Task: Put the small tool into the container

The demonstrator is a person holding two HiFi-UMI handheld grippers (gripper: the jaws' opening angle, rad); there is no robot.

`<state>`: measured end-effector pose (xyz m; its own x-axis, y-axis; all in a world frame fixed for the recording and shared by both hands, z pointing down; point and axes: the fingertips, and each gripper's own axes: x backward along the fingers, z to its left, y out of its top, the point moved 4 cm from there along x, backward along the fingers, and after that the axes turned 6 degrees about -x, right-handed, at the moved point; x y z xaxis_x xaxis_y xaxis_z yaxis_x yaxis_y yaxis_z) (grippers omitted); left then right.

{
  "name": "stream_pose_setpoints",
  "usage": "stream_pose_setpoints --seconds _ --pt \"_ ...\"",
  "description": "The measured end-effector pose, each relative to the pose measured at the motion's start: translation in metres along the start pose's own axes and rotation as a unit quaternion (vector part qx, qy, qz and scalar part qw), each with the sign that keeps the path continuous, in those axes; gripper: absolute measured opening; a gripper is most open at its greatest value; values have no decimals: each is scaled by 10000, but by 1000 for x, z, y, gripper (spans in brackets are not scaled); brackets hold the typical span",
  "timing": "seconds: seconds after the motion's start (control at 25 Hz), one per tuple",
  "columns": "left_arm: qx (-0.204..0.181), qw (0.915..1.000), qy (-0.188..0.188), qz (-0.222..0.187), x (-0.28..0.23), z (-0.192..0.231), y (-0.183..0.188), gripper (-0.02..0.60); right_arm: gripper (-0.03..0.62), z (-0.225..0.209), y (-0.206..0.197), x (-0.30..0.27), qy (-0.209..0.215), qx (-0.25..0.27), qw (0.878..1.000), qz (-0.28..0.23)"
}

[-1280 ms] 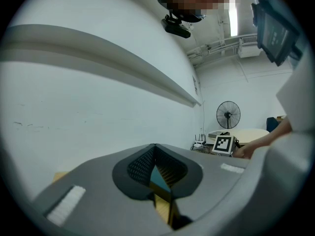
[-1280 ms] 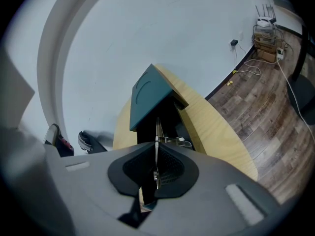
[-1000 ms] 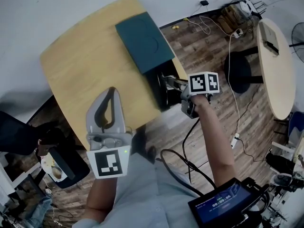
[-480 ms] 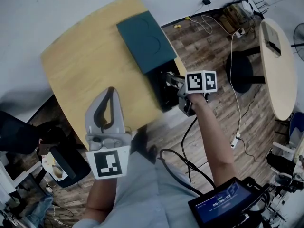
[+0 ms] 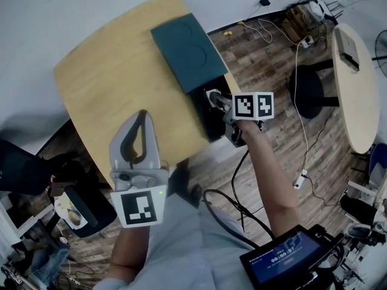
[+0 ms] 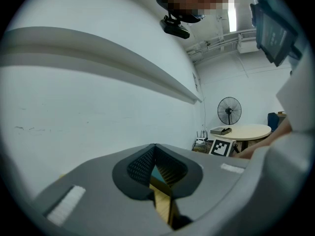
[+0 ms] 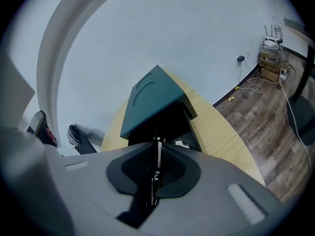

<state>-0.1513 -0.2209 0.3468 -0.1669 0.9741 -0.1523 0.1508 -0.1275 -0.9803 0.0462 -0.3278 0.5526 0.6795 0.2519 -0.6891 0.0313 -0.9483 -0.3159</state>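
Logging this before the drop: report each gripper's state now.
Left gripper: jaws closed, holding nothing.
Right gripper: jaws closed on the small tool; they have just been opening slightly.

Round wooden counter (image 5: 115, 83) by white wall (image 5: 72, 11). Oval table (image 5: 357, 95), blk stool (image 5: 305, 91), cables (image 5: 302, 144) on wood floor (image 5: 266, 65) at rt.

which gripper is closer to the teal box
Right. The right gripper is at the open mouth of the teal box, jaws just easing open with the small tool between them. The left gripper hangs over the near edge of the table, well short of it.
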Motion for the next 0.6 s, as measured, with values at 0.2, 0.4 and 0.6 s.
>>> stream_pose_setpoints --seconds 0.2,0.4,0.6 --pt "-9 10000 -2 6 0 -1 -1 11 34 2 0 0 11 229 9997 -46" --pt "10 10000 23 35 -1 4 -1 11 97 10 1 -1 257 172 9995 -64" --pt "32 10000 67 45 0 7 -2 11 104 11 2 0 240 267 9994 13"
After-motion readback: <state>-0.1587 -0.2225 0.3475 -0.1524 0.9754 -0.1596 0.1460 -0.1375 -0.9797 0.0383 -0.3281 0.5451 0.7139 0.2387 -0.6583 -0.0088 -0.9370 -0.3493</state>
